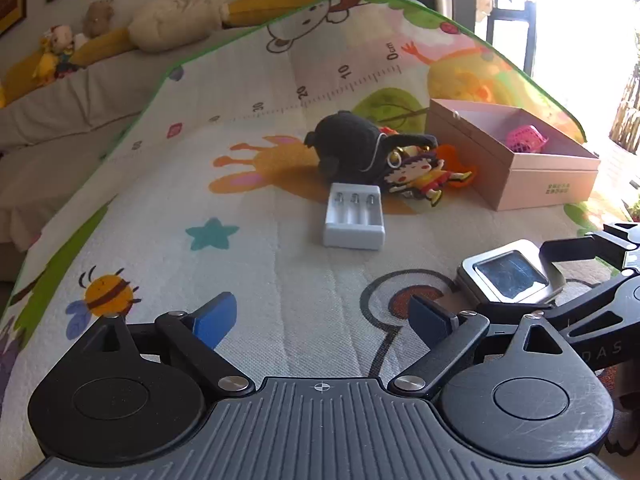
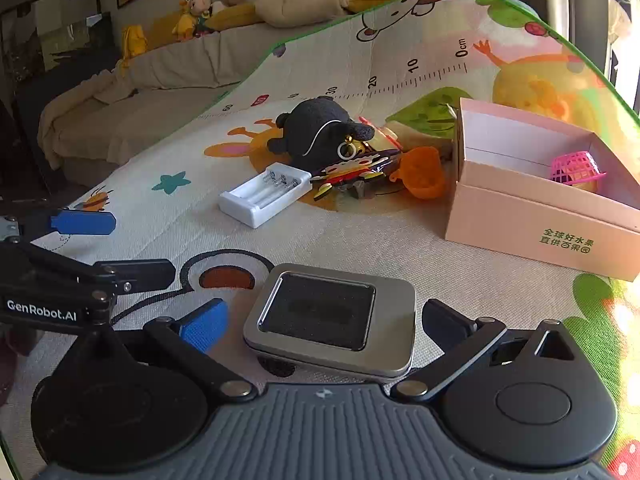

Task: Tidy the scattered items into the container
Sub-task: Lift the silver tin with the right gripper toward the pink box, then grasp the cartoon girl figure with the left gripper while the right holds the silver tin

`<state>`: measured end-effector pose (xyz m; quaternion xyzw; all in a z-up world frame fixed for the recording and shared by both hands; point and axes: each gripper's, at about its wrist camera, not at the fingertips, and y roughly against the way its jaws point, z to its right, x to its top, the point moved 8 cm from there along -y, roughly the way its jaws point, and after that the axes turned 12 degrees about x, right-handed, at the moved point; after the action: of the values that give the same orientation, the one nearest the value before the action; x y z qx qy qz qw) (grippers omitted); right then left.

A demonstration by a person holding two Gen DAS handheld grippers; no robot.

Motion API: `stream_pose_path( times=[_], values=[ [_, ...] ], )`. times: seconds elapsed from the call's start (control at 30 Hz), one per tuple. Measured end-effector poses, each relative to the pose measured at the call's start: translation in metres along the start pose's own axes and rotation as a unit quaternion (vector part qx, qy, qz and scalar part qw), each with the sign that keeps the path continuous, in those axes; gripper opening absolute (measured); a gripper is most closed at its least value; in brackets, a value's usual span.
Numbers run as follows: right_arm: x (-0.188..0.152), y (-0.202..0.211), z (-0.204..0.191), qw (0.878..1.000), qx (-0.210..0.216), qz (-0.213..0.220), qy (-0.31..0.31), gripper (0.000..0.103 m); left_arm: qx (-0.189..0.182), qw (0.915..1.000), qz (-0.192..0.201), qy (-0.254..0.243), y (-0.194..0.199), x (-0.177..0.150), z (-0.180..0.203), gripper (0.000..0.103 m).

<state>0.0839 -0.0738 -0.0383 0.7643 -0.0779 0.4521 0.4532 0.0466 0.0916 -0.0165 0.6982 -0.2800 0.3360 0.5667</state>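
Right wrist view: the right gripper has its jaws spread wide, with the silver tin lying flat on the play mat between the pads; neither pad touches the tin, so it is not gripped. The left gripper appears in its own view spread just as wide with only bare mat between its fingers; nothing is held. The pink box, taken to be the container, sits open at far right on the mat. Only one item is inside it, a pink mesh basket against the right wall. Outside the box remain: the tin nearest the grippers, a white battery charger in mid-scene, and beyond it a cluster of a black plush toy, a flat cartoon figure and an orange cup, the cup lying just left of the box wall. Judgement: the task is at an early stage, one item stowed and at least five left. The right gripper is placed to close on the tin next; the tin is wide and low, so grasping across its sides will need nearly the full spread.
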Motion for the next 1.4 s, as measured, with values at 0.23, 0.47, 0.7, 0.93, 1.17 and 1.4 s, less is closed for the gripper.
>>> stream_pose_path(
  times=[0.23,0.47,0.7,0.93,1.17,1.4],
  values=[
    [-0.007,0.014,0.021,1.000,-0.016,-0.004,0.010,0.094,-0.027,0.9992,0.025,-0.019,-0.003,0.022,0.033,0.098],
    [-0.035,0.068,0.095,0.994,-0.096,0.012,-0.041,0.094,-0.065,0.9973,0.027,-0.018,-0.020,0.045,0.083,0.098],
    [-0.045,0.084,0.112,0.994,-0.086,0.035,-0.061,0.099,-0.090,0.9945,-0.024,0.047,-0.063,0.070,0.109,0.097],
    [-0.048,0.081,0.122,0.992,-0.069,0.031,-0.100,0.103,-0.058,0.9962,-0.045,0.047,-0.098,0.083,0.107,0.070],
    [-0.048,0.080,0.121,0.992,-0.071,0.029,-0.098,0.103,-0.040,0.9978,0.031,-0.042,-0.055,0.088,0.116,0.032],
    [-0.048,0.077,0.119,0.992,-0.081,0.021,-0.089,0.103,-0.066,0.9972,-0.023,0.026,-0.064,0.081,0.104,0.081]
  ],
)
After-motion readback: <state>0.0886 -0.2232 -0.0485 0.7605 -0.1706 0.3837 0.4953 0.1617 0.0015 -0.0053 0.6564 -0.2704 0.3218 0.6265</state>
